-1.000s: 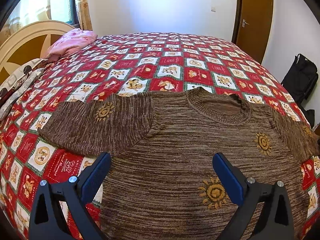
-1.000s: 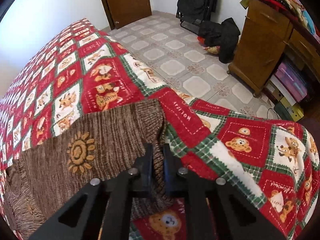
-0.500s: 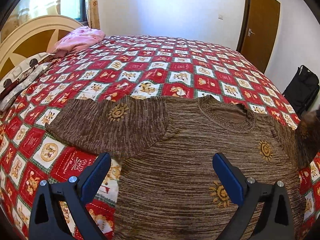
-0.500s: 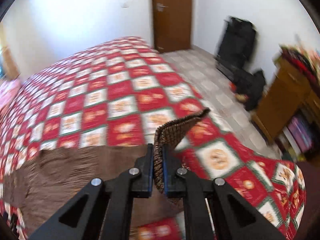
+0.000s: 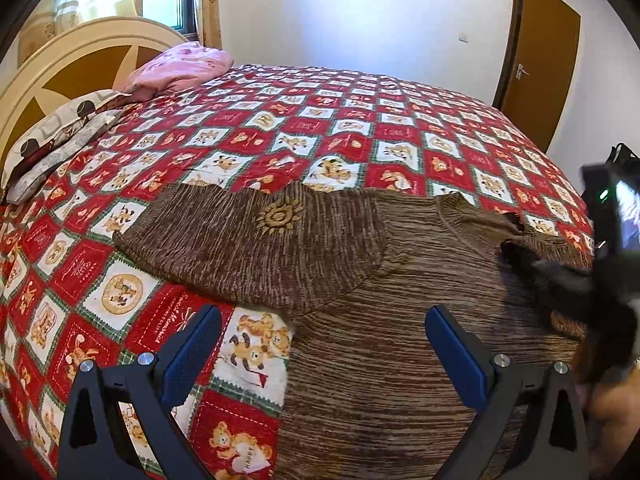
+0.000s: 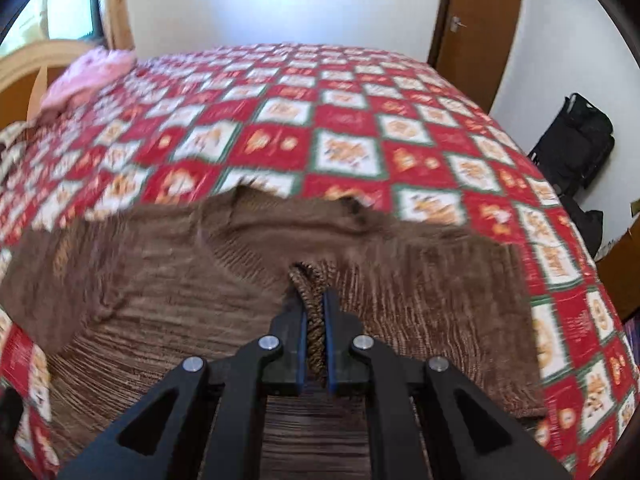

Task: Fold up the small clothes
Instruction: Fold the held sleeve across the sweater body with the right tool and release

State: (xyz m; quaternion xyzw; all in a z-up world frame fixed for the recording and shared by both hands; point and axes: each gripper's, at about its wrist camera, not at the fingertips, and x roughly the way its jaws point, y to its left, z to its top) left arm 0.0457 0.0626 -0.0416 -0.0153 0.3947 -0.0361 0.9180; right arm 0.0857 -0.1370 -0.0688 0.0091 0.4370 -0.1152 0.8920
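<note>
A brown knitted sweater with orange sun motifs lies flat on the bed. Its left sleeve stretches out to the side. My left gripper hovers open over the sweater's lower left part, blue pads wide apart with nothing between them. My right gripper is shut on the cuff of the right sleeve, carried over the sweater's chest below the collar. The folded right sleeve lies across the body. In the left wrist view the right gripper enters from the right edge, blurred.
The bed carries a red, white and green checked quilt with bear prints. A pink bundle and patterned pillows lie by the headboard. A brown door and a black bag stand at the right.
My right gripper has lifted the right sleeve's cuff off the quilt and swung it left over the sweater's body. My left gripper has drifted left, still open.
</note>
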